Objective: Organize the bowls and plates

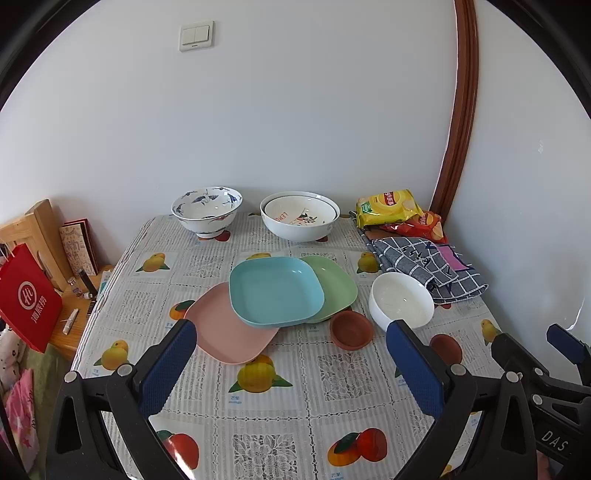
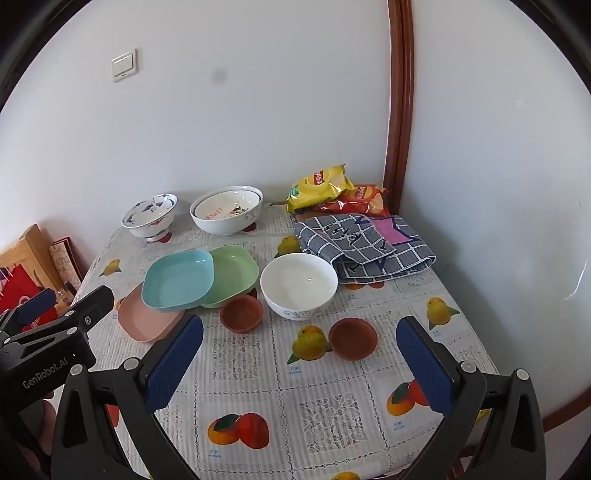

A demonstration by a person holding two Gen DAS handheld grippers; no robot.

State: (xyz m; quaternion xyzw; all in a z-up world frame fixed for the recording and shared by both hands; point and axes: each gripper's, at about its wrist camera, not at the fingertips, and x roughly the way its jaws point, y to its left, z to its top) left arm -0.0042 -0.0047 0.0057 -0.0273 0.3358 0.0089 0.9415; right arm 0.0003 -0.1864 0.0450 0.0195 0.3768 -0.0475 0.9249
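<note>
Plates (image 1: 276, 291) and bowls (image 1: 401, 304) are not sorted yet. Both tongs, left (image 1: 291, 369) and right (image 2: 301, 363), are held wide, empty. Next, one dish must be picked.

Setting: home, dining corner.
Surface: desk (image 1: 295, 406) under a fruit-print cloth, set against plain white walls.
Tableware: patterned bowls (image 1: 207, 210) and coloured plates (image 1: 275, 291) laid out.
Household items: snack bags (image 1: 388, 208), folded checked cloth (image 1: 424, 266).
Fixtures: wall light switch (image 1: 196, 36), brown wooden door frame (image 1: 461, 110).
Periphery: red shopping bag (image 1: 29, 299), wooden furniture (image 1: 33, 225) at the left.
</note>
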